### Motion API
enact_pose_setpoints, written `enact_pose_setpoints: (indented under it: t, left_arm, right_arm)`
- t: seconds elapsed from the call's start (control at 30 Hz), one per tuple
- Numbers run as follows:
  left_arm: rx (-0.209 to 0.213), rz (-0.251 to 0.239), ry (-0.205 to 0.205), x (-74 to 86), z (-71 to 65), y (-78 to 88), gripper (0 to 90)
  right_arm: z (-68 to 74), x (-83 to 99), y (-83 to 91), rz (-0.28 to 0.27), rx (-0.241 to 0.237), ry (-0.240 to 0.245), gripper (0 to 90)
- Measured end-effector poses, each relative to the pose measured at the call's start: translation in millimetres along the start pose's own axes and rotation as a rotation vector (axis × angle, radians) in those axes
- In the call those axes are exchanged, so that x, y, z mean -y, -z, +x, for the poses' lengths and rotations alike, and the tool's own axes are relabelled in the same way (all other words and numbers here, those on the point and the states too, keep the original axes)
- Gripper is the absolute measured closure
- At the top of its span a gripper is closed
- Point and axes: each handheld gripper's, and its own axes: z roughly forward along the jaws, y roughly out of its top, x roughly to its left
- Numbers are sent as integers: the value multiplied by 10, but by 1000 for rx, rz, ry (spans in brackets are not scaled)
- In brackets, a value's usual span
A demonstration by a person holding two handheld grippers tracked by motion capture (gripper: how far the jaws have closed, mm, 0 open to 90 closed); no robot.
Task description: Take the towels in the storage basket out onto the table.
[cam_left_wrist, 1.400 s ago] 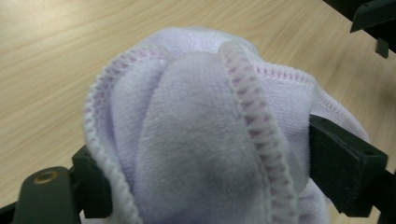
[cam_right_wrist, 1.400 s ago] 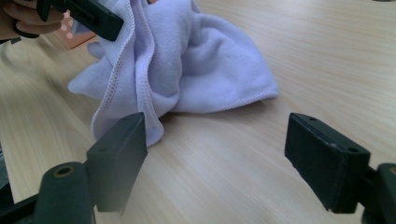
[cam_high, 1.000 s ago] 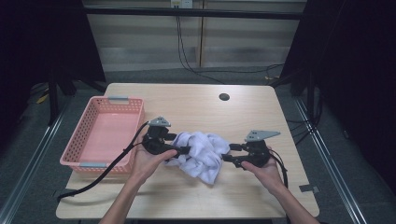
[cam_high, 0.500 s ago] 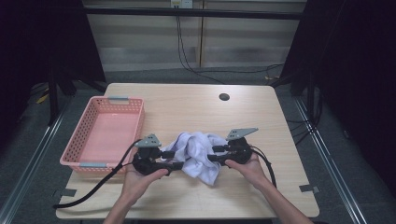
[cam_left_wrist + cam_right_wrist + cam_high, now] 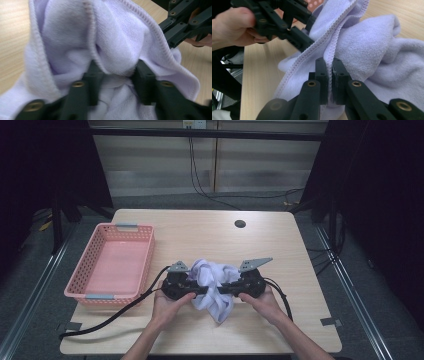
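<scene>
A crumpled pale lilac towel [image 5: 216, 272] lies on the wooden table [image 5: 200, 235] near its front, and both grippers meet at it. My left gripper [image 5: 199, 290] comes in from the left; in the left gripper view its jaws [image 5: 117, 75] squeeze a thick bunched fold of the towel [image 5: 112, 37]. My right gripper [image 5: 226, 289] comes in from the right; in the right gripper view its jaws [image 5: 329, 67] are pinched almost together on the towel's stitched hem [image 5: 367, 45]. The two grippers' tips sit a few centimetres apart, and the towel's lower corner hangs toward the front edge.
A pink plastic basket [image 5: 80, 270] stands on the left side of the table with nothing in it. A dark round hole [image 5: 240, 224] sits at the back centre. The left gripper's black cable [image 5: 115, 312] trails off the front left, beside the basket.
Both grippers have drawn closer together and a little toward the front edge, bunching the towel between them. The basket has stayed put.
</scene>
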Motion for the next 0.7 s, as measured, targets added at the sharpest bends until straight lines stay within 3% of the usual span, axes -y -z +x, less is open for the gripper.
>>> enact_pose_setpoints:
  t: [0.07,0.27,0.33,0.4,0.5,0.6,0.7]
  left_arm:
    - [3,-24,-9,-22,-31,47,727]
    - [34,-70,-29,-92,-107,216,771]
    - [26,-97,-40,-113,-123,327,814]
    - [15,-107,-56,-133,-138,417,852]
    - [50,-133,-48,-160,-152,544,852]
    - [61,-132,-27,-150,-153,530,786]
    - [65,-88,-50,-67,-225,454,835]
  right_arm:
    - [15,-21,20,-10,9,-1,857]
    - [-14,-113,196,-77,38,-19,861]
    - [-35,-150,301,-106,84,-23,864]
    - [-113,-176,436,-137,98,-46,869]
    - [-191,-212,579,-162,132,-60,872]
    - [-222,-256,630,-179,124,-69,872]
    - [-212,-252,598,-171,152,-67,872]
